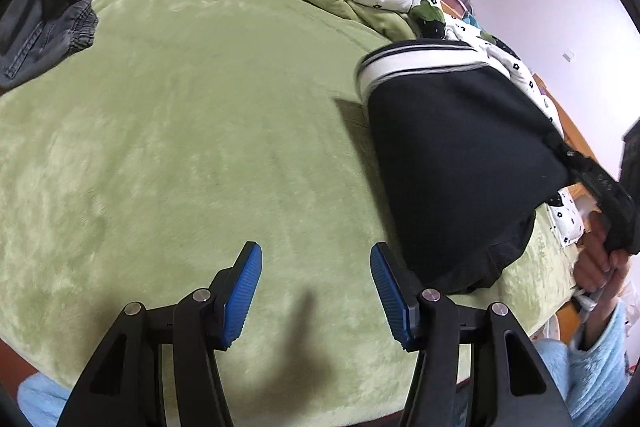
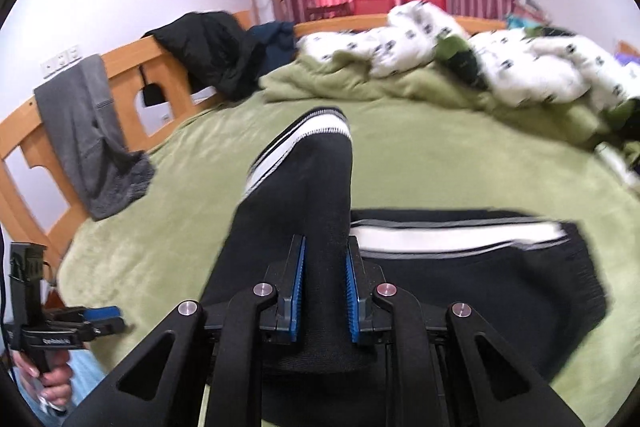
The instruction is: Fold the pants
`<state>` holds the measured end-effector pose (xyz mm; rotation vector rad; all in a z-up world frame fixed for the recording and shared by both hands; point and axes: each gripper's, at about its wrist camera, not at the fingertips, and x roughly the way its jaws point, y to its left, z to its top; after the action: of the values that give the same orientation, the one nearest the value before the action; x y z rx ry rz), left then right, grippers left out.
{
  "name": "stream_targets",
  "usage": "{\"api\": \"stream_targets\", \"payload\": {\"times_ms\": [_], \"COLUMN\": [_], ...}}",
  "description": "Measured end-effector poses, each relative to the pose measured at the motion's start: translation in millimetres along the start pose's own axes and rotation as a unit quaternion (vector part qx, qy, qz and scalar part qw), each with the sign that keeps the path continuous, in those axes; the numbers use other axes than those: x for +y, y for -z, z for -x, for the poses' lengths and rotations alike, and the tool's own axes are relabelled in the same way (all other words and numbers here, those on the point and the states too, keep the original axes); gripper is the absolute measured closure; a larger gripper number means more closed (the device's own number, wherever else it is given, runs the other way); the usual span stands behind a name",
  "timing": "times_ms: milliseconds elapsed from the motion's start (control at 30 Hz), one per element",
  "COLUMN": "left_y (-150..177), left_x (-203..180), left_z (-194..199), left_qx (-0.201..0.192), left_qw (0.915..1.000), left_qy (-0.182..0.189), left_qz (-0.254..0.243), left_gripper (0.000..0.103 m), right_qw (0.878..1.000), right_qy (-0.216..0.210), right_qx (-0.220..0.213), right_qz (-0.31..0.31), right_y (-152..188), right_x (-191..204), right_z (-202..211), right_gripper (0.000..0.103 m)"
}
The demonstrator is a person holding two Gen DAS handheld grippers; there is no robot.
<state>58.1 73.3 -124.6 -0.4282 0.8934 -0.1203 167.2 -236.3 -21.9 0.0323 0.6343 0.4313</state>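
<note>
The fold is judged only begun: black pants (image 2: 304, 195) with white-striped cuffs are clamped in the right gripper (image 2: 323, 291) jaws and lifted above the green bed (image 2: 440, 167), part resting on it, while the left gripper (image 1: 316, 291) jaws stand apart, empty.

Both handheld grippers, the left gripper (image 1: 316, 291) and the right gripper (image 2: 323, 291), have black linkage arms with round silver pivot pins and ribbed blue pads (image 2: 298, 291). The person's hand (image 1: 600, 259) emerges from a fluffy pale-blue sleeve (image 1: 600, 359).
</note>
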Motion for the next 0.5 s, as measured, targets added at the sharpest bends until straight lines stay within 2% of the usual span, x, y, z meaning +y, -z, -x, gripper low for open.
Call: {"api": "stream_targets", "payload": {"times_ms": [133, 267, 433, 500], "left_y": [-8.2, -13.0, -11.3, -10.0], "left_x": [-12.7, -28.4, -59.3, -70.2], "left_z": [-15.8, -34.0, -63.5, -73.7], "left_qx": [0.010, 0.023, 0.045, 0.055], "left_qw": [0.9999, 0.9995, 0.9983, 0.9976], "left_qy": [0.004, 0.021, 0.035, 0.036], "left_qz": [0.004, 0.010, -0.014, -0.024], "left_gripper": [0.049, 0.049, 0.049, 0.049], "right_qw": [0.999, 0.996, 0.988, 0.985], "right_qy": [0.040, 0.080, 0.117, 0.134], "right_qx": [-0.023, -0.024, -0.017, 0.007], "right_qz": [-0.007, -0.032, -0.097, -0.113], "right_y": [-8.3, -2.9, 35.3, 60.0], "right_x": [-51.7, -115.0, -194.6, -219.4], "right_z": [24.0, 36.7, 35.0, 17.6], "right_gripper": [0.086, 0.086, 0.086, 0.086]}}
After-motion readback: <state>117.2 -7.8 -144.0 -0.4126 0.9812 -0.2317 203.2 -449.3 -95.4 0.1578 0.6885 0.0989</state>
